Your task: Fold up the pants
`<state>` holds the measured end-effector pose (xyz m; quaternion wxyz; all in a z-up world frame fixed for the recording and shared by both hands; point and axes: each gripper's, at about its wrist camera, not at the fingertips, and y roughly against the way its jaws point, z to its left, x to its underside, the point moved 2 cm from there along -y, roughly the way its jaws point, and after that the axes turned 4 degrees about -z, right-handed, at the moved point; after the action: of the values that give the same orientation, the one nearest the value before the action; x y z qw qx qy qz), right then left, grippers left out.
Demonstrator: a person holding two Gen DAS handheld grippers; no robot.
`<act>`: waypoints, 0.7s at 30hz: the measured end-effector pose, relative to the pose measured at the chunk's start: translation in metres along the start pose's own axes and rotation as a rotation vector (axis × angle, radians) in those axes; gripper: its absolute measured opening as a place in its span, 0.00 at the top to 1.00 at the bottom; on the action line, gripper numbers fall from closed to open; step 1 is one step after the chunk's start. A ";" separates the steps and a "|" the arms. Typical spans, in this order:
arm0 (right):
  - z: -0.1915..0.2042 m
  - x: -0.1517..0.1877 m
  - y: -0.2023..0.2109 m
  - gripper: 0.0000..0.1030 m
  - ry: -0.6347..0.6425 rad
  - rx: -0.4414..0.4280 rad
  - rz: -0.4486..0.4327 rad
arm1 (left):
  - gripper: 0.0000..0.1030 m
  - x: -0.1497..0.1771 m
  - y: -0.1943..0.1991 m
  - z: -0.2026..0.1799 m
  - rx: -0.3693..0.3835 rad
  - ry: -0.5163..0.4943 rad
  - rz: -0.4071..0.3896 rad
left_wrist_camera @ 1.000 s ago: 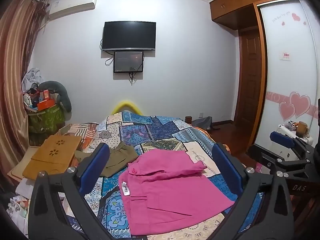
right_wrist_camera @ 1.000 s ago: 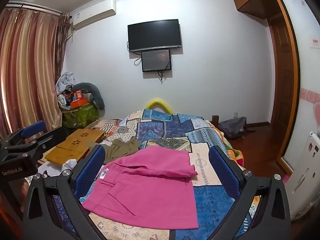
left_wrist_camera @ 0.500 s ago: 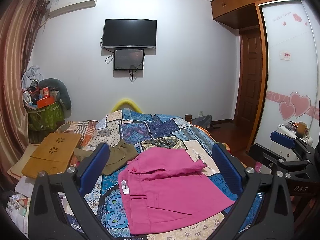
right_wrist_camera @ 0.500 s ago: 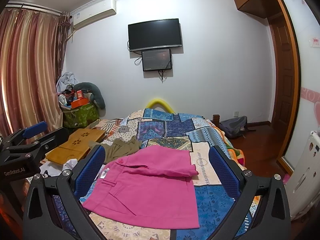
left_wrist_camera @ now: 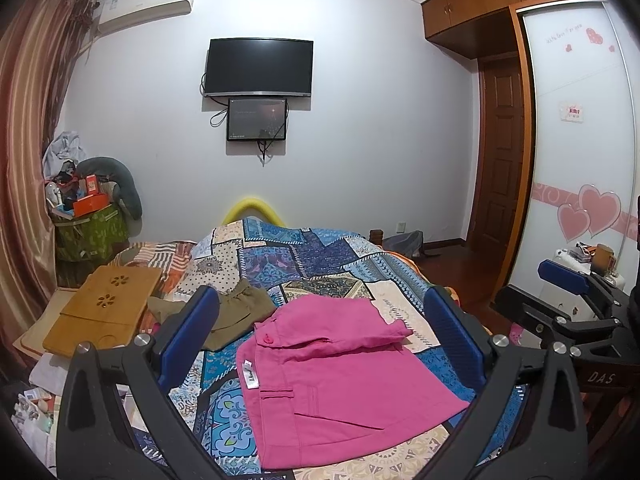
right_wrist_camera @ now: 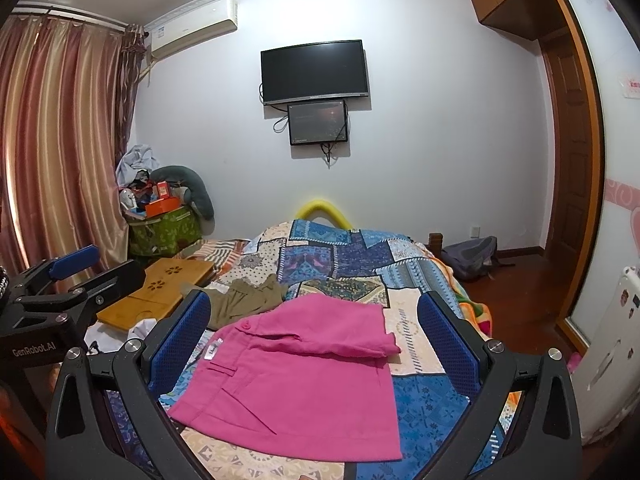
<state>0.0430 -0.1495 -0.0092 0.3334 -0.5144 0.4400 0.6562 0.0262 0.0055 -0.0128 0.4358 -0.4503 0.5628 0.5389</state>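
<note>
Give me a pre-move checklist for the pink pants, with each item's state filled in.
1. Left gripper open, nothing held: ok.
2. Right gripper open, nothing held: ok.
3. Pink pants lie on the patchwork bedspread, within view of both cameras: ok.
4. Fold tidy: not ok; the upper layer sits askew, with a flap sticking out at its right corner.
5. Olive garment clear of the pants: cannot tell; it lies just beside the waistband corner, and contact is unclear.
6. Wooden lap tray out of the way: ok, it rests to the left, apart from the pants.
</note>
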 end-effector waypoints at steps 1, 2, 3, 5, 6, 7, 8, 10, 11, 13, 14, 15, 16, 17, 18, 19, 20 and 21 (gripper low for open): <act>0.000 -0.001 0.000 0.00 0.000 -0.001 0.001 | 0.00 0.000 0.000 0.000 0.000 0.000 0.000; 0.000 -0.001 0.000 0.00 0.001 -0.002 0.001 | 0.00 -0.001 0.000 0.000 0.000 0.001 0.000; -0.001 -0.001 -0.001 0.00 0.001 -0.002 0.002 | 0.00 -0.001 0.000 0.000 0.000 0.001 0.000; -0.001 -0.001 -0.001 0.00 0.001 -0.001 0.001 | 0.00 -0.001 -0.001 0.000 0.002 0.002 0.003; -0.001 -0.001 -0.001 0.00 0.000 -0.002 0.001 | 0.00 -0.002 -0.001 -0.001 0.002 0.003 0.004; -0.001 -0.002 -0.001 0.00 0.000 -0.002 0.001 | 0.00 -0.002 -0.001 -0.001 0.001 0.002 0.003; -0.001 -0.002 -0.001 0.00 0.000 -0.002 0.002 | 0.00 -0.002 -0.001 -0.001 0.001 0.003 0.002; 0.000 -0.002 -0.001 0.00 0.001 -0.001 0.001 | 0.00 -0.003 -0.001 -0.001 0.000 0.004 0.002; 0.000 -0.002 0.000 0.00 0.001 -0.001 0.001 | 0.00 -0.003 -0.001 -0.001 0.000 0.005 0.002; -0.001 -0.003 0.000 0.00 0.001 0.000 0.002 | 0.00 -0.003 -0.001 -0.001 0.000 0.005 0.001; 0.000 -0.004 -0.001 0.00 0.002 -0.001 0.003 | 0.00 -0.003 -0.001 -0.001 0.000 0.004 0.001; 0.000 -0.004 -0.001 0.00 0.001 -0.002 0.003 | 0.00 -0.004 -0.001 -0.001 0.000 0.004 0.002; 0.000 -0.004 0.000 0.00 0.000 -0.002 0.003 | 0.00 -0.004 -0.001 -0.001 -0.001 0.004 0.001; 0.000 -0.004 -0.001 0.00 0.001 -0.002 0.002 | 0.00 -0.004 -0.001 -0.001 -0.001 0.003 0.001; 0.000 -0.004 -0.001 0.00 0.001 -0.002 0.002 | 0.00 -0.004 -0.001 -0.001 -0.001 0.003 0.002; -0.001 -0.005 -0.001 0.00 0.001 -0.001 0.002 | 0.00 -0.004 -0.001 -0.001 -0.001 0.003 0.001; -0.001 -0.005 -0.001 0.00 0.001 -0.001 0.002 | 0.00 -0.004 -0.001 -0.001 -0.001 0.003 0.001; -0.001 -0.005 -0.001 0.00 0.001 -0.002 0.002 | 0.00 -0.004 -0.001 -0.001 -0.001 0.003 0.001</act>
<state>0.0452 -0.1497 -0.0047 0.3320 -0.5146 0.4400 0.6568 0.0280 0.0051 -0.0089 0.4344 -0.4512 0.5635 0.5387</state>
